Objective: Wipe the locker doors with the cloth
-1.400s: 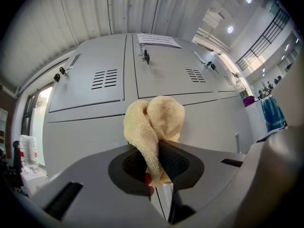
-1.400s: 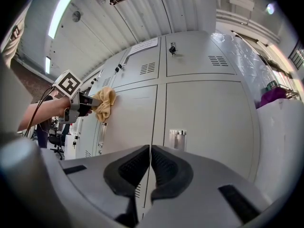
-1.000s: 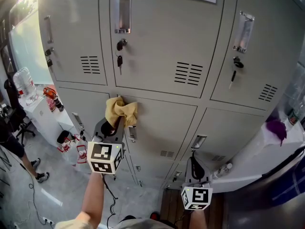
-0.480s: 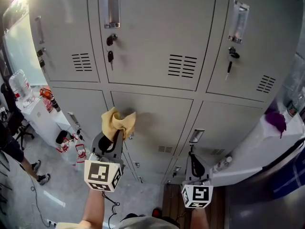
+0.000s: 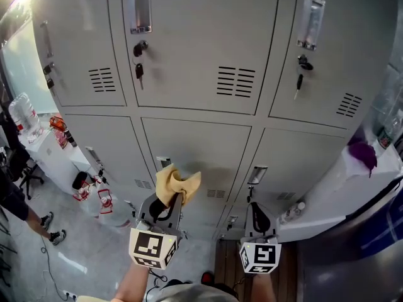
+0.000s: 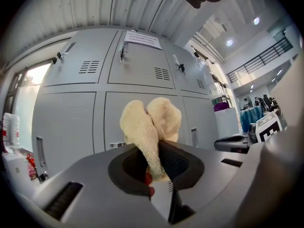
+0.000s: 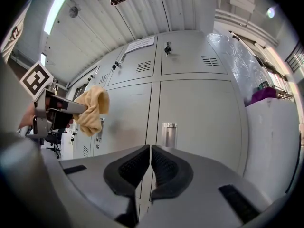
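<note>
Left claw (image 5: 174,200) is clamped on the cloth (image 5: 178,184). The left gripper view shows a fold of yellow terry pinched between the pads, and the rest bunches up past the tips in two lobes. The cloth sits at the lower middle locker door (image 5: 208,145), just beside its recessed handle (image 5: 164,162). I can't tell whether it is pressed on the metal or just off it. Right claw (image 5: 255,209) is closed on nothing, jaws together, and it hangs low in front of the lower right door (image 5: 296,162), near that door's handle (image 5: 258,175). It looks idle.

Judgement: this is mid-wipe on the lower middle door.

Risks from here:
- Only a narrow fold is gripped, so drag across the panel could pull the cloth out of the jaws.
- The loose lobes could catch on the handle edge or the vent slots (image 5: 216,194) and bunch up or tear free.
- If the cloth rolls back, the hard claw tips meet the paint and could scratch it.
- A wipe going upward could knock the key (image 5: 139,72) hanging in the upper door lock.
- The closed right claw is close to the right handle and could bump it if the person shifts.
</note>
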Tool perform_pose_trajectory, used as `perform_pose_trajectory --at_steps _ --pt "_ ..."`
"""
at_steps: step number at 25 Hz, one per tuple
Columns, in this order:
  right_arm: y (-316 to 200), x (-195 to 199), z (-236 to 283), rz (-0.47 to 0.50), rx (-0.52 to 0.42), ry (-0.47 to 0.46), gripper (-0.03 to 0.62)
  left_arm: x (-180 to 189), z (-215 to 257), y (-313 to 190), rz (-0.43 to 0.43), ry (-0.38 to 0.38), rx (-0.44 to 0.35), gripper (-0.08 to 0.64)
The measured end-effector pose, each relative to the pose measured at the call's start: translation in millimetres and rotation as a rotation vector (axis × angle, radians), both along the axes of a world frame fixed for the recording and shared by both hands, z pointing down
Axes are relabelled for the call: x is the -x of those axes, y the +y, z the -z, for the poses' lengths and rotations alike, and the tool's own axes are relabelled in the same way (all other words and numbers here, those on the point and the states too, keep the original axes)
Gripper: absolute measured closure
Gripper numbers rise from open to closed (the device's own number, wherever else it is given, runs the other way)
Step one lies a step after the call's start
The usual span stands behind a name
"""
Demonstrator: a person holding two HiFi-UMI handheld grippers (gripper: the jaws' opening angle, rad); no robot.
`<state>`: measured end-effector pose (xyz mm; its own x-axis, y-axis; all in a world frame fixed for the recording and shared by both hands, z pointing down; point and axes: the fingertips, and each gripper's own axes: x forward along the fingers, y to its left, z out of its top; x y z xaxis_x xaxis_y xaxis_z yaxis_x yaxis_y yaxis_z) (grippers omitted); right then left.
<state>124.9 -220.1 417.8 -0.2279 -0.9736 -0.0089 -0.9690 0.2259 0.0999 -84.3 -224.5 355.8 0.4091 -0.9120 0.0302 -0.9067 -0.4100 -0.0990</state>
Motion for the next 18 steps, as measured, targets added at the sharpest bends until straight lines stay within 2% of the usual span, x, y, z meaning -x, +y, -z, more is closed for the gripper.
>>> perform_pose_trajectory --at_steps 7,13,18 --pt "7 -11 -2 -0.030 0.004 -0.002 0.568 -48 -17 2 -0.109 0.022 0.044 0.483" --pt "12 -28 -1 -0.070 0.004 0.000 0.568 -89 -24 0 -0.203 0.039 0.051 0.483" --pt "13 -38 -3 -0.092 0.011 0.001 0.568 -117 -27 -8 -0.253 0.018 0.051 0.483"
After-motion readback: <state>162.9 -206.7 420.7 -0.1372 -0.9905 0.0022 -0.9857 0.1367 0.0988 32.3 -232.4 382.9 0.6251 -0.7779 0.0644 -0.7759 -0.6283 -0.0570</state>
